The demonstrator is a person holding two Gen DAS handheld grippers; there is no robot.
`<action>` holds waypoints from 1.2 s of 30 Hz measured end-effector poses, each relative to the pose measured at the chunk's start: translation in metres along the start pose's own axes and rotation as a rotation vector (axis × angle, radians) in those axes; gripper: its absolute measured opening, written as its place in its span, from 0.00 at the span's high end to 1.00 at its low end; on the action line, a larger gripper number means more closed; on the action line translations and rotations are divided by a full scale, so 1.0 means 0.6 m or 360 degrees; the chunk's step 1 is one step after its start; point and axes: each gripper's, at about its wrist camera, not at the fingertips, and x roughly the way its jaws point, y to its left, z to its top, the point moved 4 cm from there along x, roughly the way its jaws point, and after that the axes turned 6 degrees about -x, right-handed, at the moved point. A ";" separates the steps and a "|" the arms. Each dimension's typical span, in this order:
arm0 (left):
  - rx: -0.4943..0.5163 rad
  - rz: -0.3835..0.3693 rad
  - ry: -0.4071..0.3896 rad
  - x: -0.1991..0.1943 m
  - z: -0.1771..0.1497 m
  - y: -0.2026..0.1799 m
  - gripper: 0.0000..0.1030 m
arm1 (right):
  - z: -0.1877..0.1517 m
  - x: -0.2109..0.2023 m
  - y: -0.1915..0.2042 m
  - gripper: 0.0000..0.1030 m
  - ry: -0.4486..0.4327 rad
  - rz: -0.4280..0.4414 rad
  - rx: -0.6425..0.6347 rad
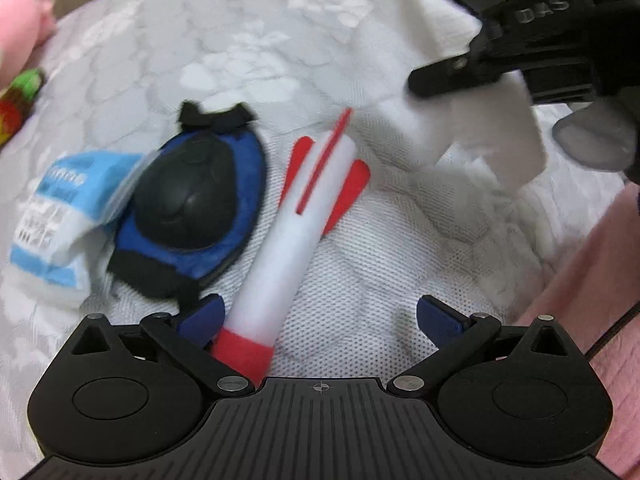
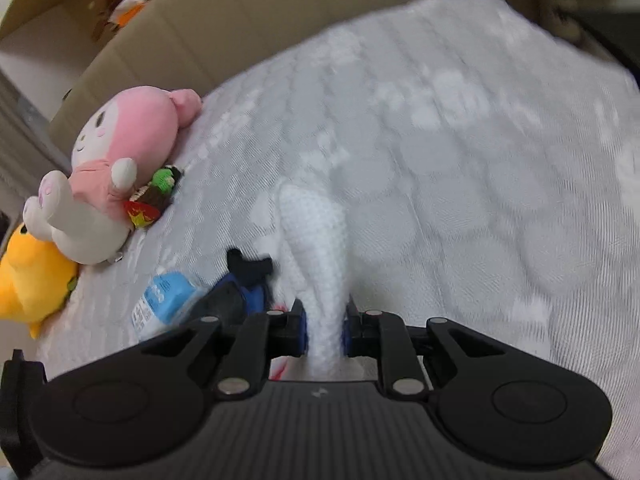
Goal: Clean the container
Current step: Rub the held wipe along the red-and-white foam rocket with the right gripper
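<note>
Progress looks partial: the white mesh container [image 1: 360, 280], a soft knitted bag, lies spread on the quilted bed cover [image 1: 240, 40] with things on or against it, while plush toys and a cardboard box sit well apart at the far side. The right gripper [image 2: 323, 330] is clenched on a bunched fold of the bag's white fabric, pinched between its blue pads. In the left wrist view that fold rises toward the upper right, where the same gripper shows as a dark shape. The left gripper [image 1: 318, 318] hangs released just above the mesh, its fingers [image 1: 202, 316] wide, and a red-and-white foam rocket [image 1: 288, 232] lies partly between them without being pressed. Just left of the rocket rest a blue and black pad [image 1: 192, 204] and a light blue packet [image 1: 60, 216], touching each other. Judging from this, those three items are still to be cleared, so most of the job appears left. Open cover stretches ahead and to the right of the bag. The pink plush [image 2: 120, 160], the yellow plush [image 2: 28, 280] and the cardboard box [image 2: 200, 32] crowd the left edge, and a pink sleeve [image 1: 592, 300] borders the near right.
</note>
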 end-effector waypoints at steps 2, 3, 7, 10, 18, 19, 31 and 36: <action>0.0109 -0.0073 -0.0024 -0.013 -0.007 -0.018 0.00 | 0.002 -0.006 -0.004 0.82 -0.0038 0.0010 0.0013; 0.0165 -0.0116 -0.0038 -0.024 -0.013 -0.027 0.00 | 0.005 -0.012 -0.004 0.82 -0.0066 0.0025 0.0015; 0.0202 -0.0207 -0.0039 -0.039 -0.024 -0.044 0.00 | 0.008 -0.023 0.022 0.81 -0.0102 0.0190 -0.0013; 0.0156 -0.0253 0.0023 -0.032 -0.024 -0.050 0.00 | -0.009 -0.015 0.050 0.81 0.0065 0.0374 -0.0028; 0.0276 -0.0148 0.0084 -0.044 -0.038 -0.041 0.00 | -0.088 0.048 0.072 0.81 0.0645 0.0081 -0.0293; 0.0271 -0.0092 0.0071 -0.040 -0.039 -0.033 0.00 | -0.084 0.045 0.071 0.81 0.0617 0.0011 -0.0336; 0.0299 0.0064 0.0047 0.019 -0.041 -0.036 0.19 | -0.048 0.025 0.031 0.81 0.0281 -0.0024 -0.0120; 0.0385 0.0321 -0.0155 0.009 -0.025 -0.026 0.43 | -0.035 0.023 0.021 0.81 0.0215 0.0014 0.0010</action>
